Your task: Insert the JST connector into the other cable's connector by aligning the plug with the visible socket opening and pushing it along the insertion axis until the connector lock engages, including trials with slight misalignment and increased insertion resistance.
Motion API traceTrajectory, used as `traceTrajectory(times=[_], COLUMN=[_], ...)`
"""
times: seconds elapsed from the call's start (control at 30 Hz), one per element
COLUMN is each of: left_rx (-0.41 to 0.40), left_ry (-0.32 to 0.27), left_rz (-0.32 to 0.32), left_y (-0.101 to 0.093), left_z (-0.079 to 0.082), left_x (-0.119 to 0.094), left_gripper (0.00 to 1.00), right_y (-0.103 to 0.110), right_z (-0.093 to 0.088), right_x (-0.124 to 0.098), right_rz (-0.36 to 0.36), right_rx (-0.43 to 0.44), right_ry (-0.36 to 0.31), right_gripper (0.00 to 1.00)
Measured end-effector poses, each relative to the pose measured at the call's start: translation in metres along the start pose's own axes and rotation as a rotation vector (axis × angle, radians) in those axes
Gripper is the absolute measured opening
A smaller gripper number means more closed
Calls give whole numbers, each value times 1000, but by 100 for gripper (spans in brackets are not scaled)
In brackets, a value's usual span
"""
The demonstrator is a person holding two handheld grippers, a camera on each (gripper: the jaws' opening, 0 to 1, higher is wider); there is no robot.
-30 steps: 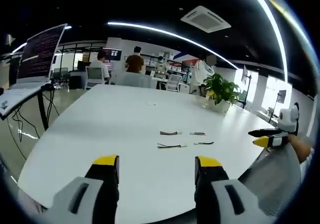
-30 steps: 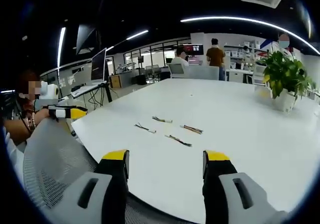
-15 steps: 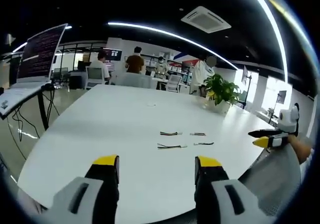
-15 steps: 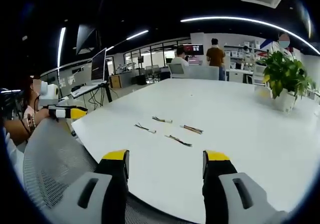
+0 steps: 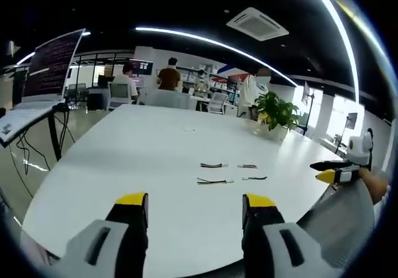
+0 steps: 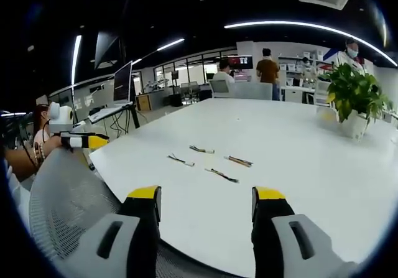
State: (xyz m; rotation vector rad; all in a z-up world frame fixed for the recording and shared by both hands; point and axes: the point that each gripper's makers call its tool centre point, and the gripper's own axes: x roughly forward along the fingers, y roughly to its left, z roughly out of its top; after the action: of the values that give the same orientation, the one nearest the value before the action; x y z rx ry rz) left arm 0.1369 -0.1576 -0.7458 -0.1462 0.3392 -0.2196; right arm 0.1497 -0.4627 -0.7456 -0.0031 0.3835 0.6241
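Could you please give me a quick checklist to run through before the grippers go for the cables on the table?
1. Left gripper open and empty: ok.
2. Right gripper open and empty: ok.
3. Four short cables lie apart on the white table: ok.
4. Cables within reach: not ok, both grippers sit back at the table's near edge.
5. Plug and socket ends identified: cannot tell, too small.
6. Potted plant away from the cables: ok.

A potted plant [image 6: 353,97] stands on the white table [image 6: 298,160]; monitor [image 5: 51,64] nearby
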Motion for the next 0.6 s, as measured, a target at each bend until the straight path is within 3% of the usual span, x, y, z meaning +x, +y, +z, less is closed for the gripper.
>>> traceTrajectory(times=[0.47,0.6], left_rx=[0,-1], left_ry=[16,18], left_rz=[2,4], left_y=[-1,-1], left_z=[-2,-2], left_x=[1,1], left_gripper=[60,60], right_y=[-1,2], right_z=[2,-4], right_x=[-1,0], right_rz=[-7,12], right_rx=[11,-5], right_ry=[-11,34], right_gripper=[57,58])
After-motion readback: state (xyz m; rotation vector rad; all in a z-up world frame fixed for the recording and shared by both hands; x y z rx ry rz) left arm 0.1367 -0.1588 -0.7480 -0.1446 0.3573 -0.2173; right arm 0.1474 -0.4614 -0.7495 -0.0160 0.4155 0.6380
